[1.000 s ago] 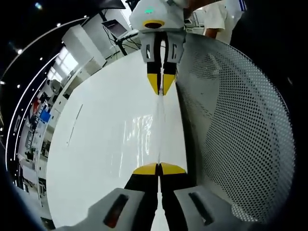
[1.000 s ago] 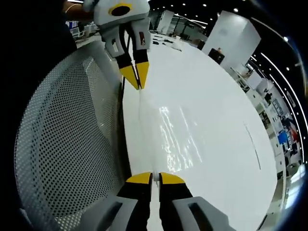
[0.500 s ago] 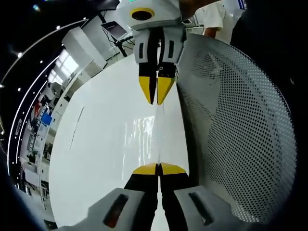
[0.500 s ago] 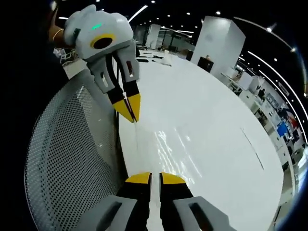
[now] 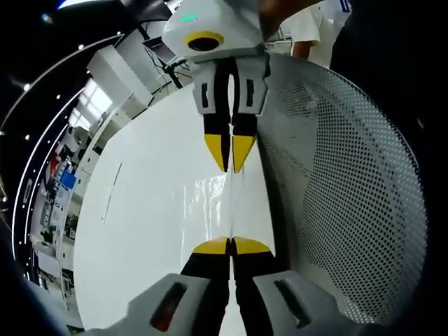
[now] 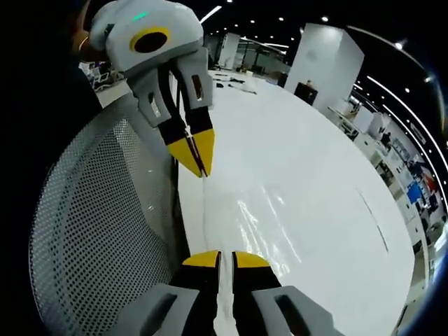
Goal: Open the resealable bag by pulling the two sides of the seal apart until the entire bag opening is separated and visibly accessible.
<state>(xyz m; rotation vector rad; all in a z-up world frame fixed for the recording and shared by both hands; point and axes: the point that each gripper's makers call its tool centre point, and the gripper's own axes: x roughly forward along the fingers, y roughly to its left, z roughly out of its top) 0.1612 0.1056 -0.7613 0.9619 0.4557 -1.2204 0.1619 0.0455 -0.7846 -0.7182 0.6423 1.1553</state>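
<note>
A clear resealable bag (image 5: 218, 199) hangs over the white table, seen almost edge-on as a thin glossy sheet. In the left gripper view my left gripper (image 5: 231, 242) is shut on its near edge. My right gripper (image 5: 229, 168) comes down from the top and is shut on the far edge. In the right gripper view the bag (image 6: 246, 225) glints between my right gripper (image 6: 222, 256), shut on it at the bottom, and my left gripper (image 6: 202, 172), shut on its other end. The two grippers face each other a short span apart.
A white perforated mesh surface (image 5: 350, 196) curves along the table's edge beside the bag, and appears as the mesh surface (image 6: 98, 224) at the left of the right gripper view. The glossy white table (image 5: 154, 210) stretches away. A person in white (image 5: 315, 24) stands behind.
The two grippers have drawn closer together, so each looms larger in the other's view. The stretch of bag between them has shortened. Both stay shut.
</note>
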